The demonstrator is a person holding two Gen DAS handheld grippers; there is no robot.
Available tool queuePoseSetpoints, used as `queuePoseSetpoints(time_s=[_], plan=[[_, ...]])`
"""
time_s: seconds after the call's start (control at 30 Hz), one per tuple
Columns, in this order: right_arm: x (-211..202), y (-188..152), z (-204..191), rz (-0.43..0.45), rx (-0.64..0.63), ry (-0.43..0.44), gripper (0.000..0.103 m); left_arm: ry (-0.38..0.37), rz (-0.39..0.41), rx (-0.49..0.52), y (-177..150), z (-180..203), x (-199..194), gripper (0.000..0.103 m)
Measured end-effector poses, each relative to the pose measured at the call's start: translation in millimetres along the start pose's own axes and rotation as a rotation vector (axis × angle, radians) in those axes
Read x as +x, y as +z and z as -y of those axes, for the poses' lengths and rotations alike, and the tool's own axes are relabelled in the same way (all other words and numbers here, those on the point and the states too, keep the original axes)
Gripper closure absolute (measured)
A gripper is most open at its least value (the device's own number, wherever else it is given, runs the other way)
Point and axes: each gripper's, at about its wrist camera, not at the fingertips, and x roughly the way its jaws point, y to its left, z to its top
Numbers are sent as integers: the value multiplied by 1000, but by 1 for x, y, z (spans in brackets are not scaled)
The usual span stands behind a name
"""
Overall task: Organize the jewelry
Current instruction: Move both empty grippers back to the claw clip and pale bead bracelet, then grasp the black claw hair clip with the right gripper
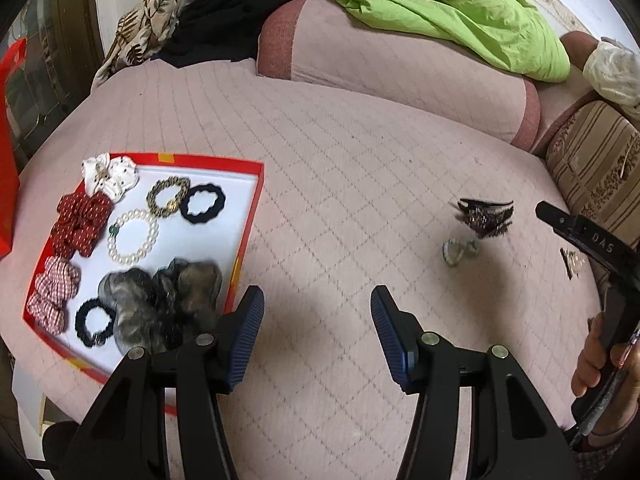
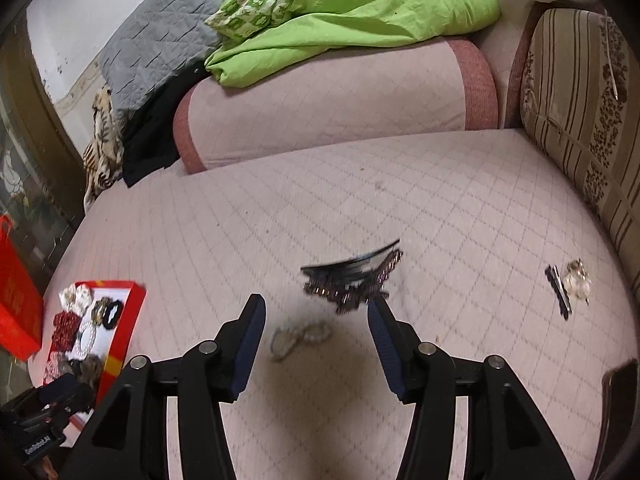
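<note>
A red tray (image 1: 250, 216) with a white floor lies at the left on the pink quilted bed. It holds several scrunchies, a pearl bracelet (image 1: 133, 236) and dark hair ties. My left gripper (image 1: 318, 300) hangs open over bare quilt just right of the tray. A dark beaded hair claw (image 2: 352, 280) lies blurred on the bed, just ahead of my open right gripper (image 2: 316, 308). A pale green bracelet (image 2: 300, 338) lies on the quilt between its fingers, untouched. A black hairpin with a clear ornament (image 2: 572, 284) lies further right. A hand (image 1: 596, 356) holds the right gripper.
A pink bolster (image 2: 328, 108) with a green blanket (image 2: 360, 20) on it lies across the back. A striped cushion (image 2: 580, 120) lines the right side. A red bag (image 2: 16, 308) stands left of the bed. Open quilt lies between tray and claw.
</note>
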Motion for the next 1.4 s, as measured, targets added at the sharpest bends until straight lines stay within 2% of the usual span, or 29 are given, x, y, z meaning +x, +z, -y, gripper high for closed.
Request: queuePoseSetpoints(time_s=[0.57,0.87,1.13,1.27,1.4], plan=[[52,-5,56,-73,107,-3,43,-53,-22,41,43,52,52,48],[51,-3,100,-58,244,1,43,-112,-97,12,64,71,93,48],[71,-1,109,-52,288,90,43,-148,-162,-4,75,96,147,48],[82,1,107,-40,308,165,43,-184,-191,16,70,113,165,48],[94,2,105,-47,319,206,43,-215,-205,79,60,133,174,48]])
